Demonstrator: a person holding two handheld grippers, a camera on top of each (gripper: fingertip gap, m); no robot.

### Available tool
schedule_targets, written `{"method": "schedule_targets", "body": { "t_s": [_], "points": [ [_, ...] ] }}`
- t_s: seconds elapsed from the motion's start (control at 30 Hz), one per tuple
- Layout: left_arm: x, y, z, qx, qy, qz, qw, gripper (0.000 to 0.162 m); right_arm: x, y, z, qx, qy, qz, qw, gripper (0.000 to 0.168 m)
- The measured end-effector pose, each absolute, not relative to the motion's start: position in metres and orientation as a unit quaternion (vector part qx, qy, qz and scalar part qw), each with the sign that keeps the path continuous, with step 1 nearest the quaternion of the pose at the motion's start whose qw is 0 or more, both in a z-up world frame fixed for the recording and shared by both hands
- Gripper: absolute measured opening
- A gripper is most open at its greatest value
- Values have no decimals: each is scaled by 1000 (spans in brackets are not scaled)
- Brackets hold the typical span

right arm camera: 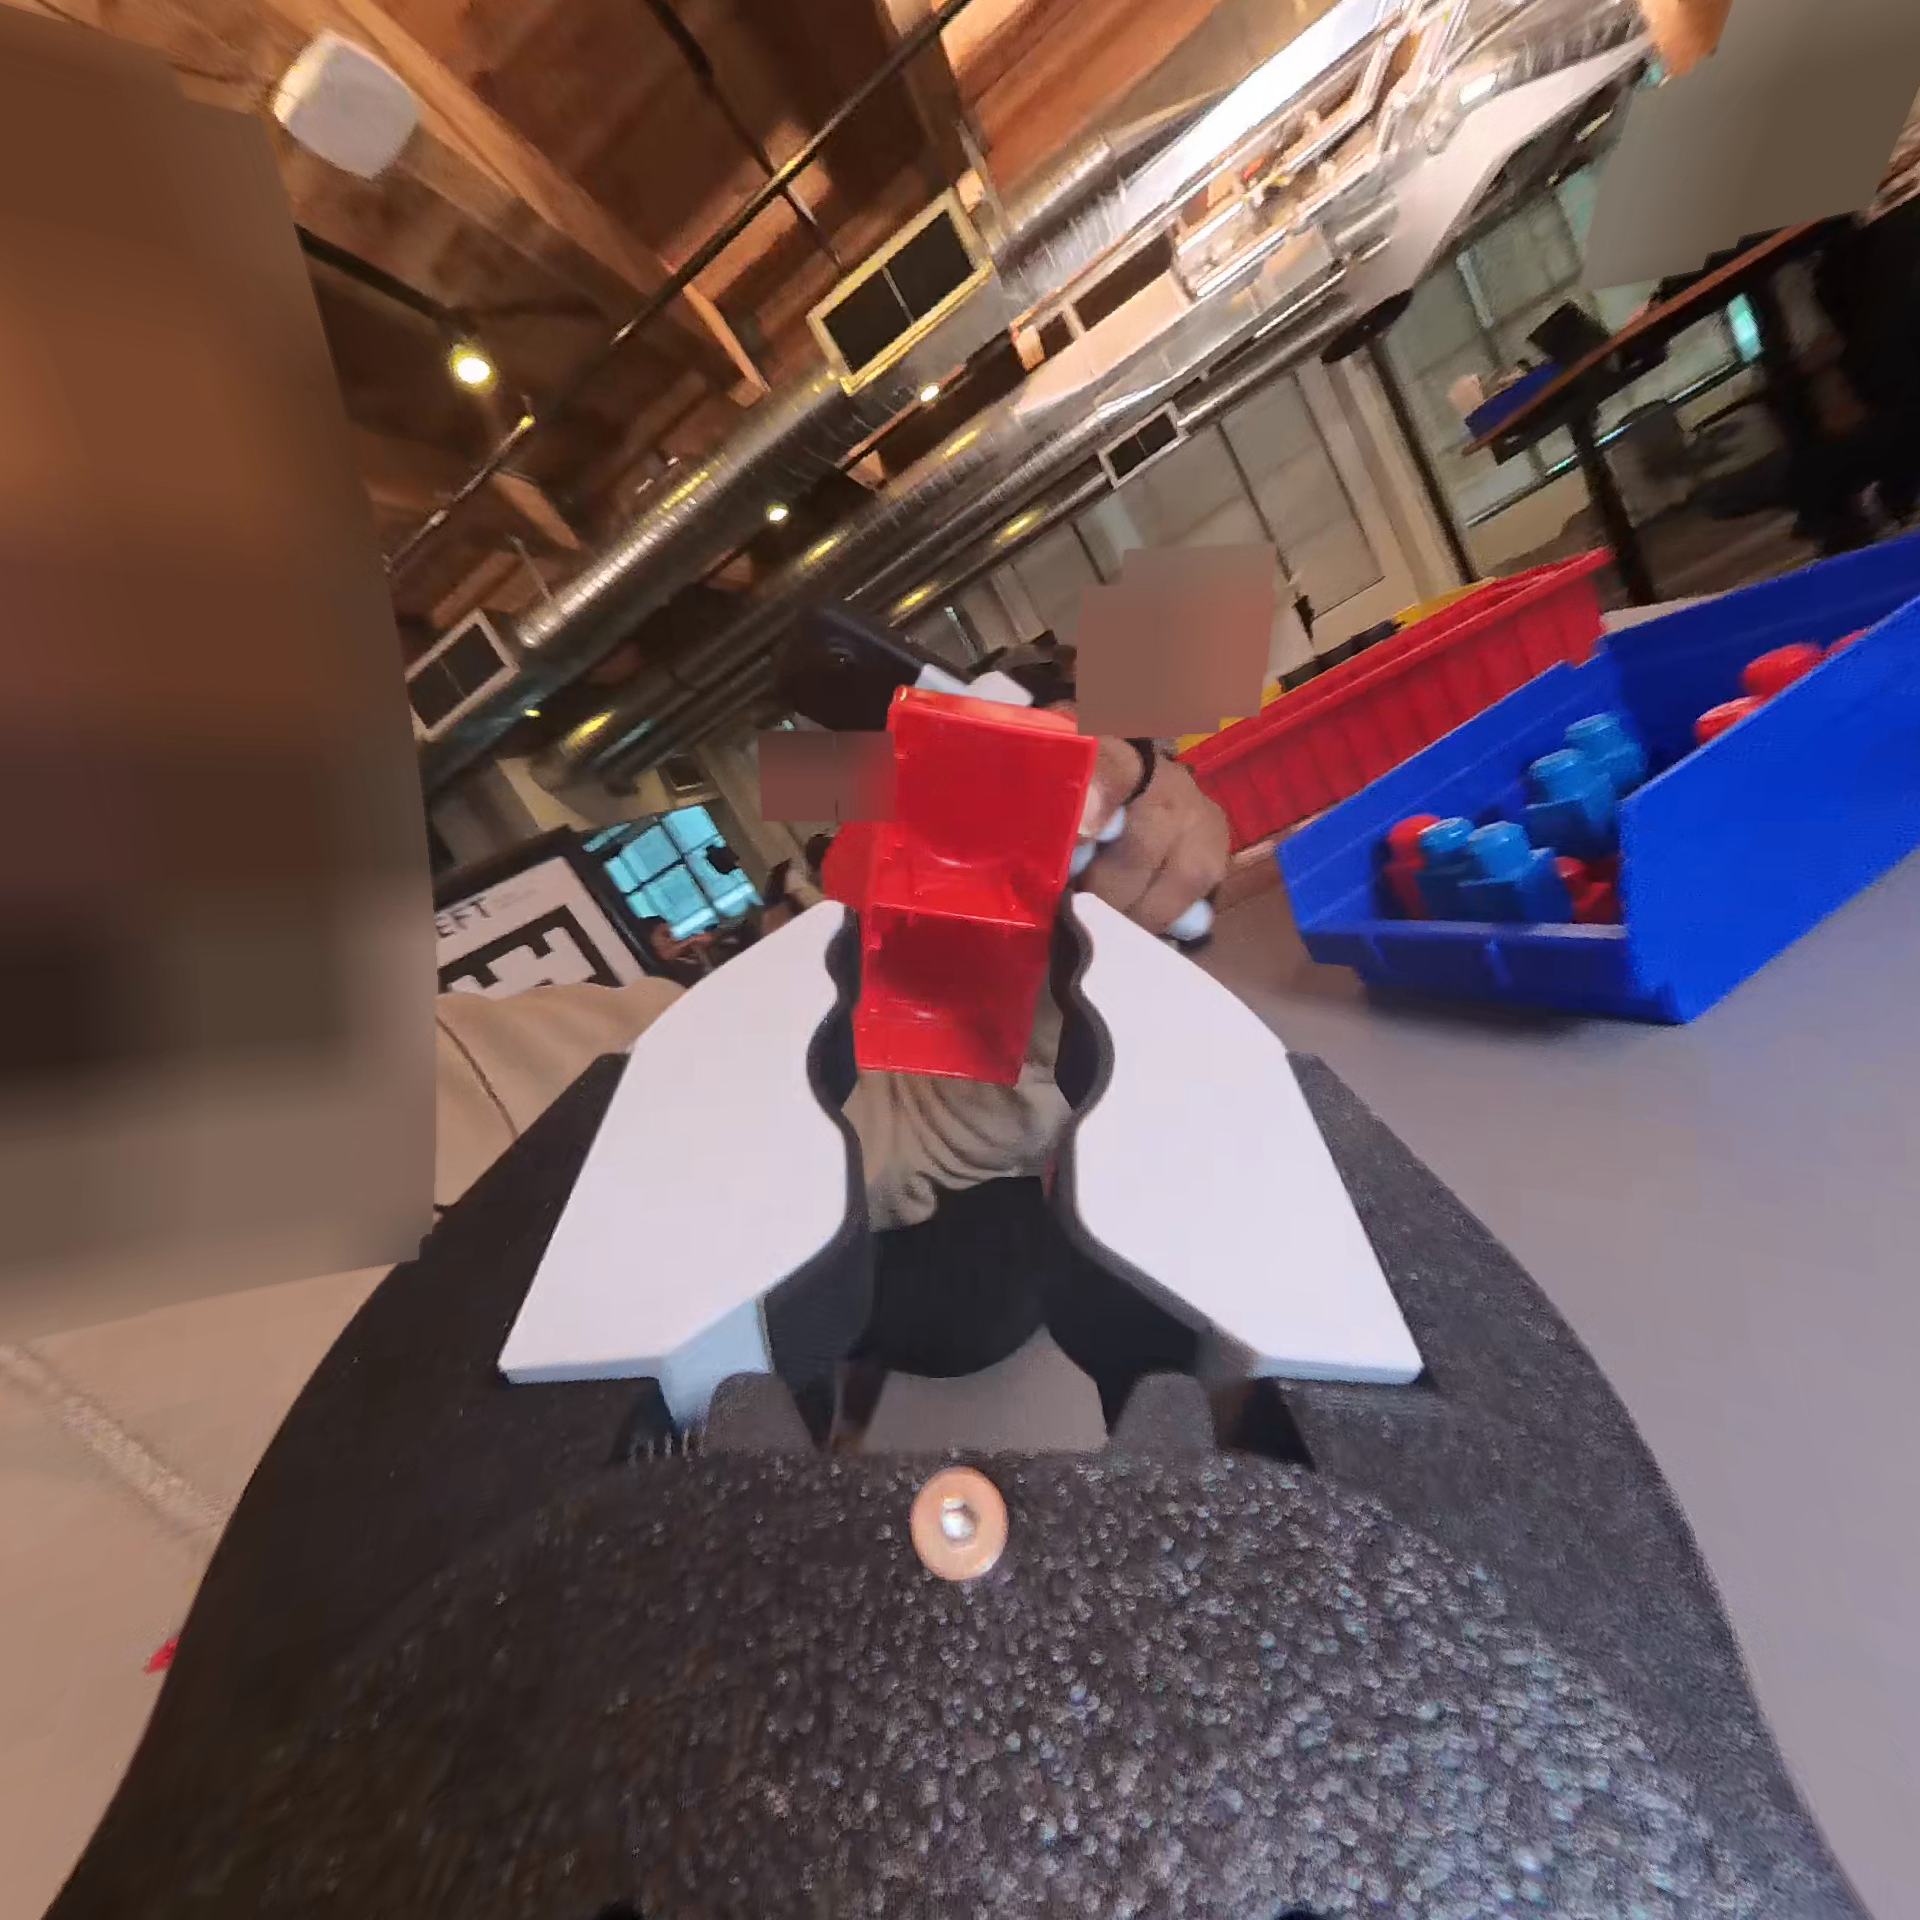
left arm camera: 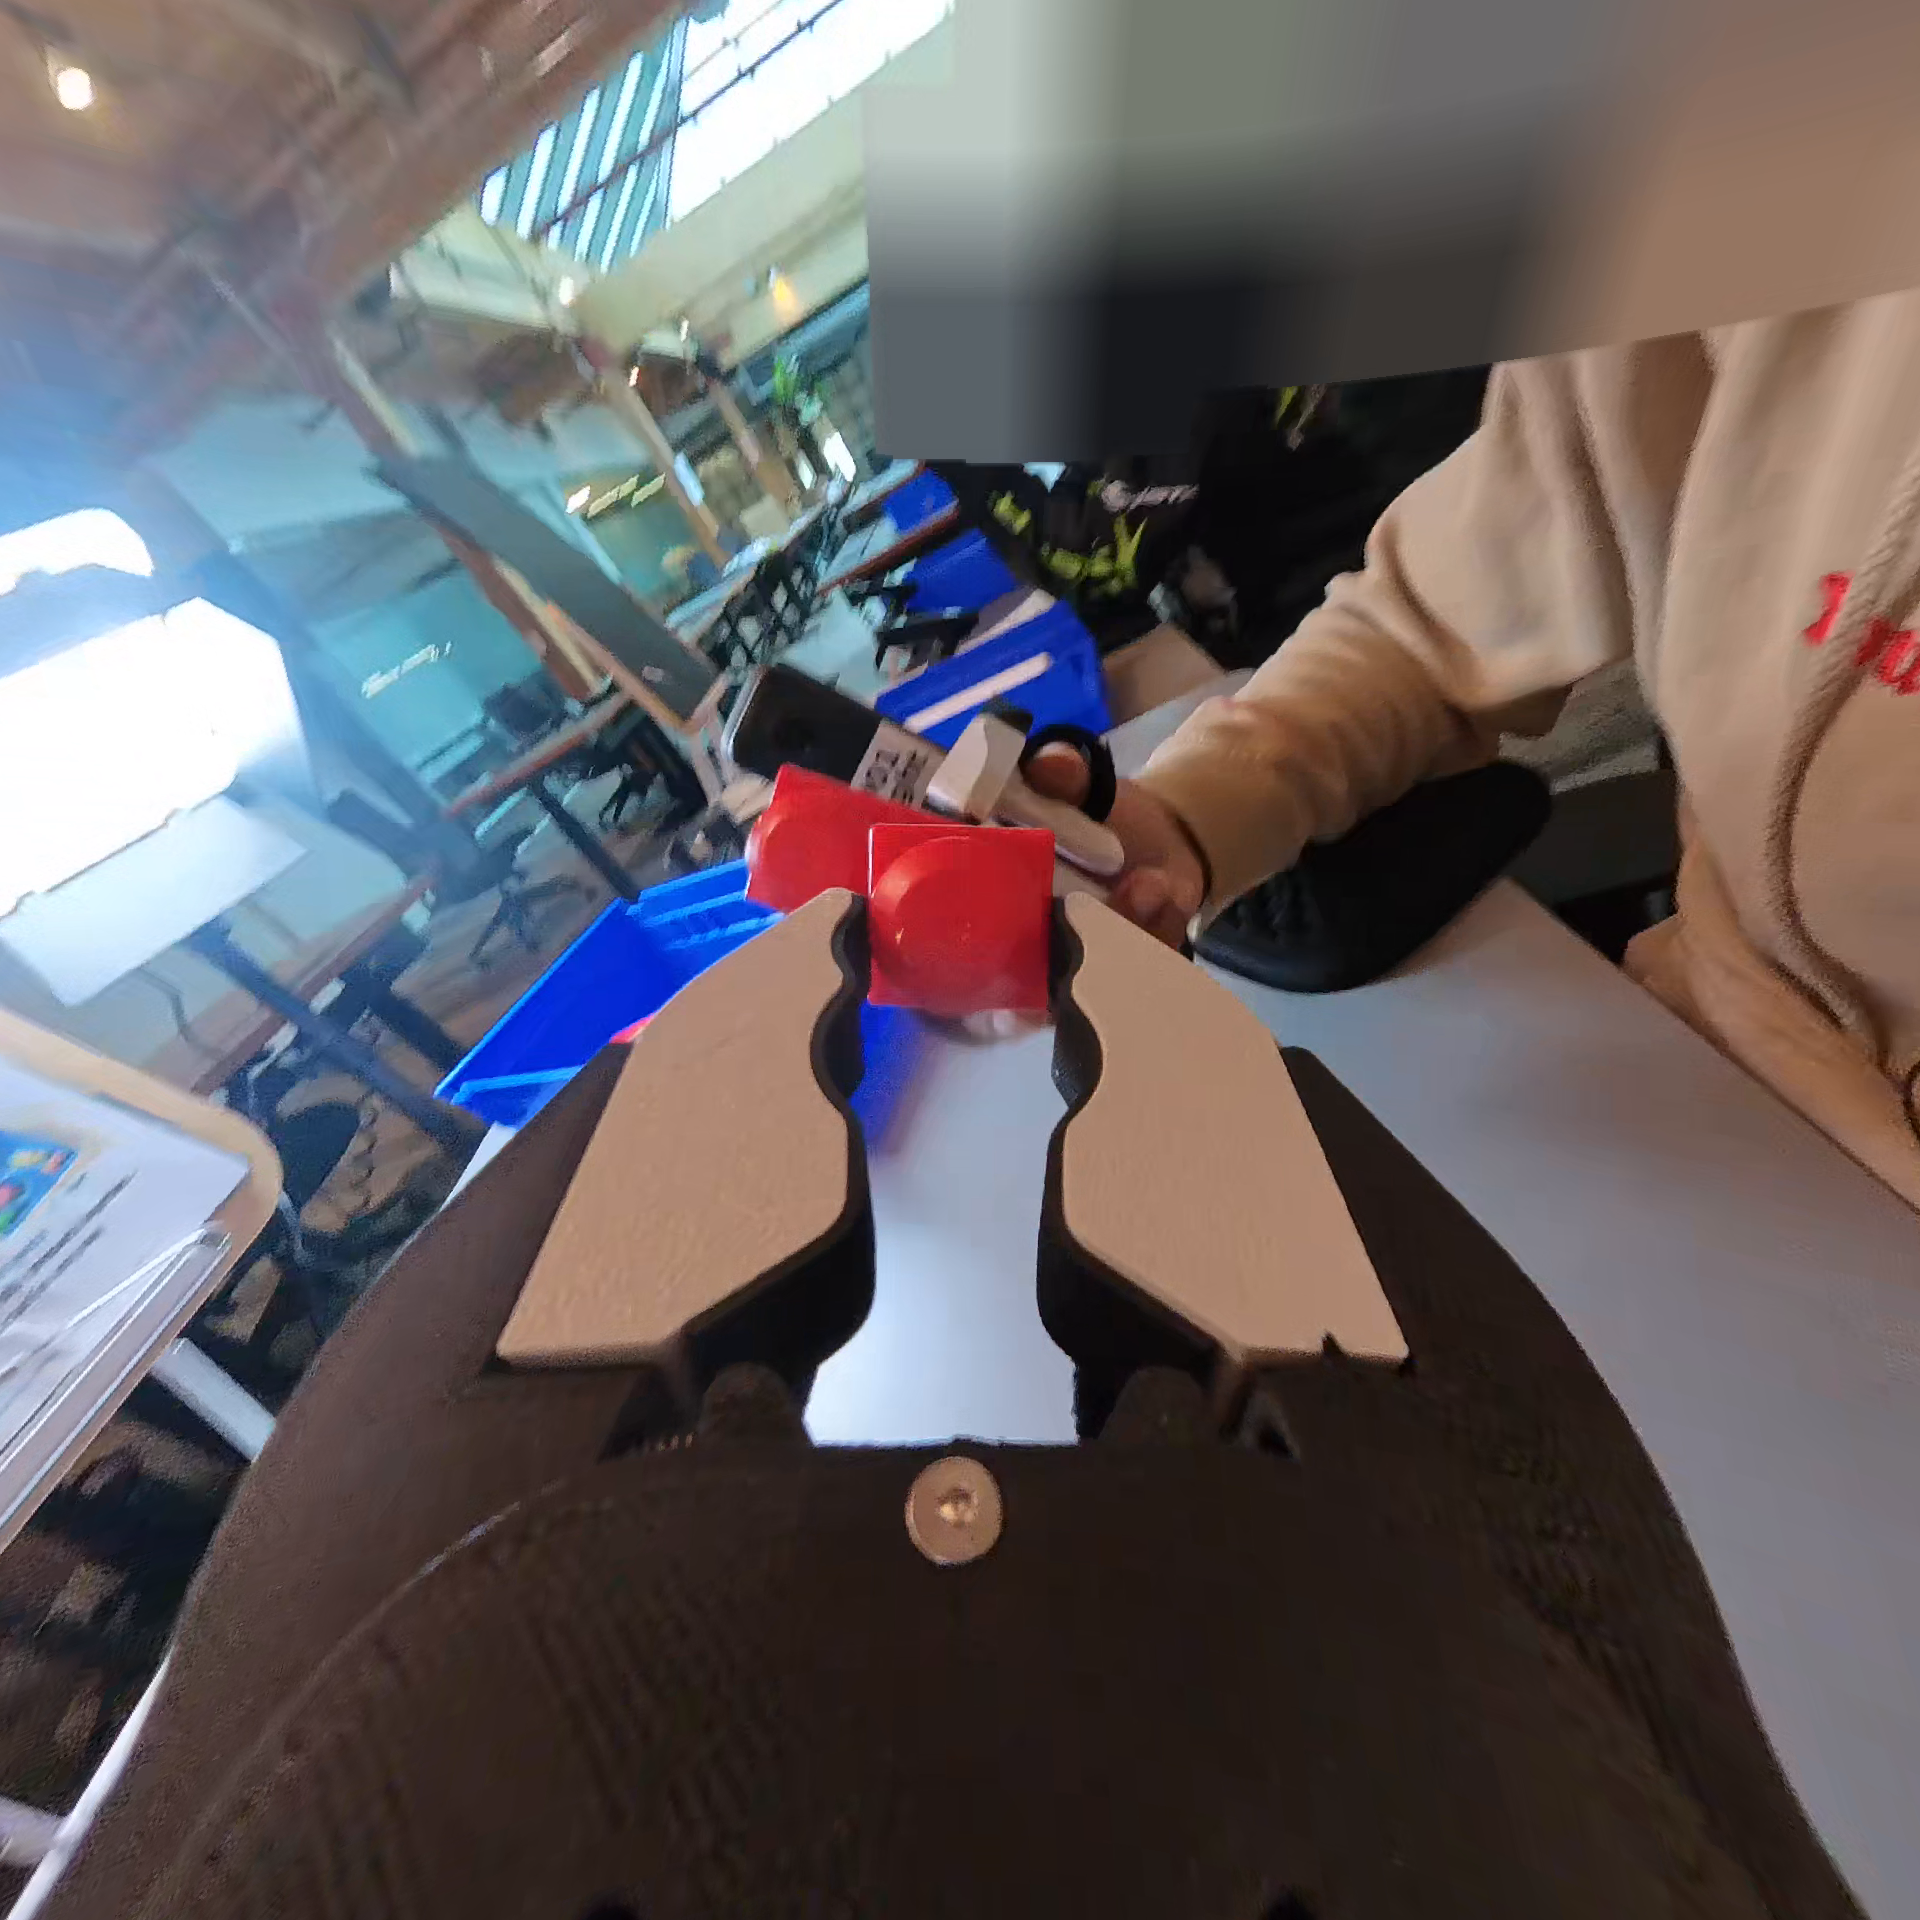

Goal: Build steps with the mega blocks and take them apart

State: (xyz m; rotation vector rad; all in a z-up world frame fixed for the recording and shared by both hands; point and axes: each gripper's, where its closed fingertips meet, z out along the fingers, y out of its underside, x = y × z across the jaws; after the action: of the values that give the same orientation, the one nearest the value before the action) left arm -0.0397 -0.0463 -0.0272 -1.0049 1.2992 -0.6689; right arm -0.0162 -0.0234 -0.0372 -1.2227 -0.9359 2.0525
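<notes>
Fingers [right arm camera: 727,1091] around red blocks [right arm camera: 961,894], blue bin [right arm camera: 1766,894] beside.

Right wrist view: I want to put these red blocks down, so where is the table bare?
The grey table is bare in front of the blue bin, from its near wall towards the right gripper. The bin itself is crowded with red and blue blocks. A red bin stands behind it.

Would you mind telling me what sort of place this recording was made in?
Probably an open-plan workshop or lab office: exposed wooden beams and metal ducts overhead, rows of desks behind, and a blue bin of toy blocks on a grey table.
</notes>
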Motion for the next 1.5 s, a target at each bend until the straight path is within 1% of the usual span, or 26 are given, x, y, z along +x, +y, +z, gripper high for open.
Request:
{"method": "schedule_targets", "body": {
  "t_s": [0.1,0.17,0.27,0.33,0.4,0.47,0.53,0.6,0.63,0.67,0.77,0.83,0.87,0.93,1.1,1.17,1.23,1.4,1.47,1.5],
  "points": [
    [-64,-46,-2,-433,523,-347,646,33,3,8,-35,-469,-350,734,344,35],
    [-79,-40,7,-439,511,-332,660,33,21,33,-30,-476,-325,724,379,35],
    [-91,-29,10,-459,496,-311,668,33,51,80,-29,-515,-303,636,489,36],
    [-94,-22,8,-469,486,-307,670,33,77,120,-39,-567,-283,528,566,36],
    [-94,-15,6,-478,477,-299,675,33,110,160,-61,-634,-252,393,616,36],
    [-95,-8,4,-486,469,-285,680,33,148,196,-92,-707,-230,243,623,36],
    [-95,-3,2,-494,464,-280,680,33,183,219,-116,-747,-211,114,620,35],
    [-94,0,0,-499,461,-278,679,33,199,232,-134,-771,-200,59,602,31],
    [-93,0,-2,-502,462,-276,677,33,202,238,-139,-780,-197,45,593,7],
    [-92,1,-3,-504,463,-274,676,33,204,245,-141,-784,-198,29,588,4],
    [-87,2,-6,-506,467,-274,672,33,211,275,-146,-800,-198,-39,565,7],
    [-84,1,-9,-508,470,-275,667,33,215,291,-145,-799,-187,-68,567,7],
    [-83,0,-10,-509,473,-274,665,33,213,294,-145,-801,-189,-64,564,10],
    [-81,-1,-13,-509,480,-268,663,33,198,290,-149,-813,-221,-35,538,26],
    [-82,1,-15,-513,484,-266,657,33,177,251,-168,-851,-342,28,398,42],
    [-81,0,-17,-516,487,-264,653,33,174,236,-174,-853,-394,39,341,50],
    [-79,-1,-18,-516,492,-262,651,33,173,229,-183,-854,-438,31,280,62],
    [-80,-3,-20,-518,501,-252,646,33,184,230,-207,-843,-524,-12,117,62],
    [-81,-4,-19,-518,502,-251,646,33,187,226,-217,-837,-545,-3,60,53],
    [-82,-5,-19,-518,502,-251,646,33,184,225,-219,-831,-554,10,46,42]
  ]
}}
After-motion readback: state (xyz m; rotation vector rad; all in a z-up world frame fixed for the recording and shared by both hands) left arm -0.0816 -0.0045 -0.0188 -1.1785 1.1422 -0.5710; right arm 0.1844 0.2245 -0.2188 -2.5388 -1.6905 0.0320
